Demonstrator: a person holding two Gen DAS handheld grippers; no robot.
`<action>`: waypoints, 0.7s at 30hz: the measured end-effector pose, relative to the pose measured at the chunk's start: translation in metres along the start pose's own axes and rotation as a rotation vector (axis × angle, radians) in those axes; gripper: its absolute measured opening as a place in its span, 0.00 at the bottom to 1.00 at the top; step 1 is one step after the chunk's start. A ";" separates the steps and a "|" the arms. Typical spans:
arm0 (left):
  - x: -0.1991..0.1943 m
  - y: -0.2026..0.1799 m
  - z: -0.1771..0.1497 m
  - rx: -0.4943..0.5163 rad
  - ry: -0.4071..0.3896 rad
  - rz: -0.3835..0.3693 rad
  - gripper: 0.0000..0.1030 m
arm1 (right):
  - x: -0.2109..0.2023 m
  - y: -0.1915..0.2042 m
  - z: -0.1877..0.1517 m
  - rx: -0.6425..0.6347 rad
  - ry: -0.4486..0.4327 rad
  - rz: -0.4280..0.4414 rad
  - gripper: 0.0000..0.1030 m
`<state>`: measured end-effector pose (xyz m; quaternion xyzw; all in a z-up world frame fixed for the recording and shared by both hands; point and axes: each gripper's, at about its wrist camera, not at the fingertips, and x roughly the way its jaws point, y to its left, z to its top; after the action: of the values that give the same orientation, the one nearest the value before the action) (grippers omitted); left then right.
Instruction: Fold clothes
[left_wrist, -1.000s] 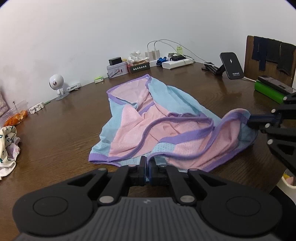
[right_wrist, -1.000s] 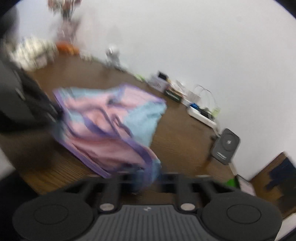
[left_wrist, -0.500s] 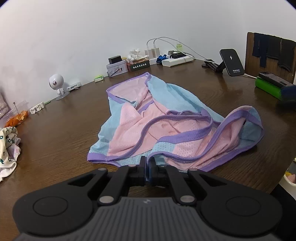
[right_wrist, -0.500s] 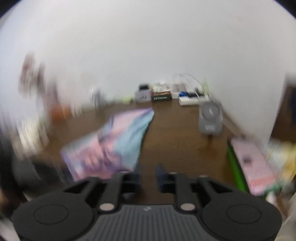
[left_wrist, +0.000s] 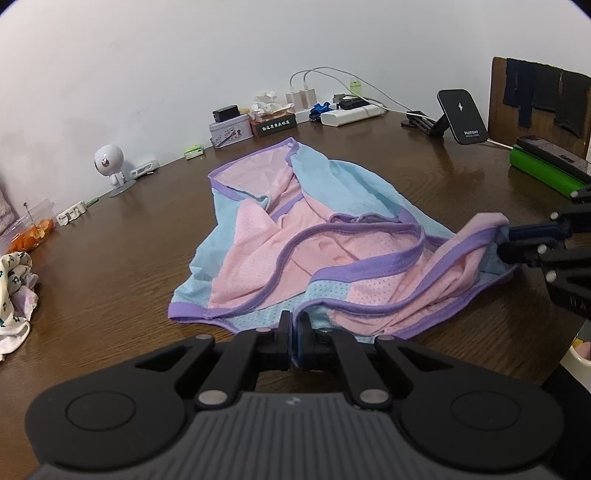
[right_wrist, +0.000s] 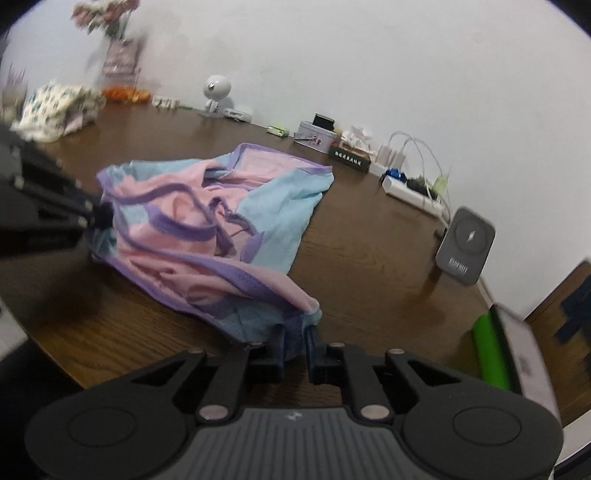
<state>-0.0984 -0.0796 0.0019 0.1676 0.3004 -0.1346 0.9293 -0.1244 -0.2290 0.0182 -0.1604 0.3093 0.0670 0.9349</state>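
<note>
Through my left wrist camera, my left tongs are pinched tight on the near hem of the pink, blue and purple garment, at the edge of the surface closest to me. From that pinch the cloth runs away toward the far wall edge, rumpled and still unfolded, with its long axis slanting from the near left corner out to the right. At the right end my right tongs meet a bunched, lifted corner of the same garment.

Through my right wrist camera, my right tongs have just been closing, and their jaws stand narrow with the blue-and-pink corner of the garment caught between them; the pads look to be pressing it. The rest of the cloth spreads away to the left and toward the wall, and my left tongs grip its opposite end near the left edge of the surface.

So I hold both near corners, one per hand, with the body of the garment lying ahead of both. I judge the next move is a lift and stretch between the two, to flatten it before any fold.
</note>
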 end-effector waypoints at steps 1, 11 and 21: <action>0.000 0.000 0.000 0.002 0.001 0.000 0.03 | 0.000 -0.003 0.000 0.017 0.003 0.015 0.08; 0.002 0.010 0.002 -0.021 0.004 0.010 0.02 | -0.024 -0.127 -0.026 0.790 -0.162 0.857 0.01; -0.003 0.016 0.006 -0.055 -0.015 0.002 0.03 | -0.066 -0.027 -0.013 0.169 -0.199 0.291 0.60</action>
<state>-0.0926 -0.0671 0.0119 0.1411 0.2966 -0.1265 0.9360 -0.1779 -0.2602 0.0549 -0.0275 0.2397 0.1910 0.9515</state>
